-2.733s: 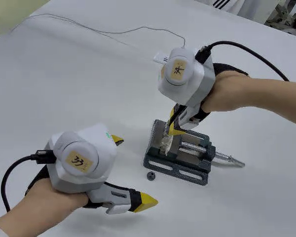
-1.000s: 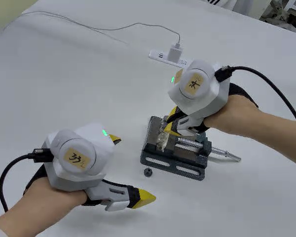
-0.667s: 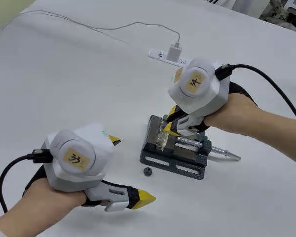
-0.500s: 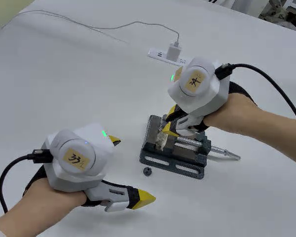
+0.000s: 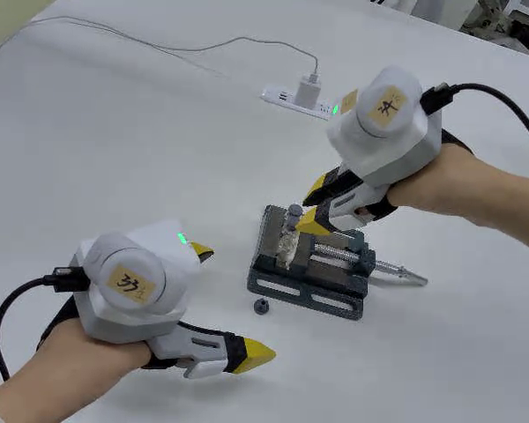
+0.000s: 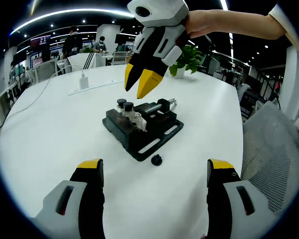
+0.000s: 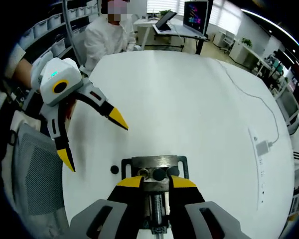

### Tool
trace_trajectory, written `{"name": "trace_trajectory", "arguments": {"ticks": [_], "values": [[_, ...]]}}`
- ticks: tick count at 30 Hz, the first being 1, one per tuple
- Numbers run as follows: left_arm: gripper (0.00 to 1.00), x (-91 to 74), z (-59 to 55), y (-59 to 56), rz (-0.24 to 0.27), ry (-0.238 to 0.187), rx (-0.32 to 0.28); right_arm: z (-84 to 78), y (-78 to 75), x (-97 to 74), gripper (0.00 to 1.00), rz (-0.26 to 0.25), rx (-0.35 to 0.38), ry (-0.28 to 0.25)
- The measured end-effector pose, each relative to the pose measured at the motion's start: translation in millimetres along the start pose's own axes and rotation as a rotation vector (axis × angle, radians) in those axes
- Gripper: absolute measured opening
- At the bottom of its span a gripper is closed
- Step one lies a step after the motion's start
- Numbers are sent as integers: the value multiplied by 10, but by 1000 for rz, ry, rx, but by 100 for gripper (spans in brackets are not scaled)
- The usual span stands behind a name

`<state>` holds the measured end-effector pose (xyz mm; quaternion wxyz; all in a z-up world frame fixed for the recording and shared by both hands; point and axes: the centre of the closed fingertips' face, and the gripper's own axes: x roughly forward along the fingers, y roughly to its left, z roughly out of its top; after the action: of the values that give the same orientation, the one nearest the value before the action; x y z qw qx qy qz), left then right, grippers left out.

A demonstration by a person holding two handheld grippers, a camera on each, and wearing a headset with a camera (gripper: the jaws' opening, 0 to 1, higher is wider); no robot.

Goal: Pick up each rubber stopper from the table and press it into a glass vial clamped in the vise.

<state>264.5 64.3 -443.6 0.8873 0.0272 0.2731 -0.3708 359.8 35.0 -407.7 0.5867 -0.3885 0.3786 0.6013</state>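
One rubber stopper [image 5: 262, 306]: lying loose on the table [image 5: 115, 159], just beside the base of the vise [image 5: 331, 275], on the side facing the near edge; nothing is touching it.
Vise position: sitting flat, nearer the table's near edge than its far edge, with the screw handle pointing to the person's right.
Glass vials [image 6: 138, 118]: standing upright in a row, clamped in the vise. Two dark caps are showing on them in the left gripper view. Whether any mouth is standing open is too small to tell.
Right gripper [image 5: 313, 205]: hovering just above the vials, tips pointing down at them. The jaws are standing a little apart and gripping nothing. A capped vial is sitting right beneath the tips.
Left gripper [image 5: 229, 302]: hanging low over the table toward the near edge, jaws spread wide and carrying nothing. It is pointing at the vise, with the loose stopper lying ahead of it.
Power strip [image 5: 286, 94]: lying near the far edge, cable trailing off to the far left corner.
Step in hand: looks like the gap between stoppers, with one apparently seated and the loose one waiting.
Next move: probably calling for the left gripper to be dropping over the loose stopper and closing on its sides. The stopper is small and round, so it could be rolling away from an off-centre pinch.
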Motion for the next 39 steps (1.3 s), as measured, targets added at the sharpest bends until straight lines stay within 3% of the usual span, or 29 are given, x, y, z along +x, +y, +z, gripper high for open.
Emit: {"name": "trace_trajectory", "arguments": {"ticks": [7, 17, 39], "values": [[84, -24, -38, 44, 9, 7, -9, -4, -51, 1, 10, 53, -5, 19], [84, -19, -67, 75, 11, 12, -17, 31, 57, 94, 2, 112, -25, 46], [83, 32, -138, 89, 8, 17, -45, 5, -23, 204, 0, 143, -39, 86]]}}
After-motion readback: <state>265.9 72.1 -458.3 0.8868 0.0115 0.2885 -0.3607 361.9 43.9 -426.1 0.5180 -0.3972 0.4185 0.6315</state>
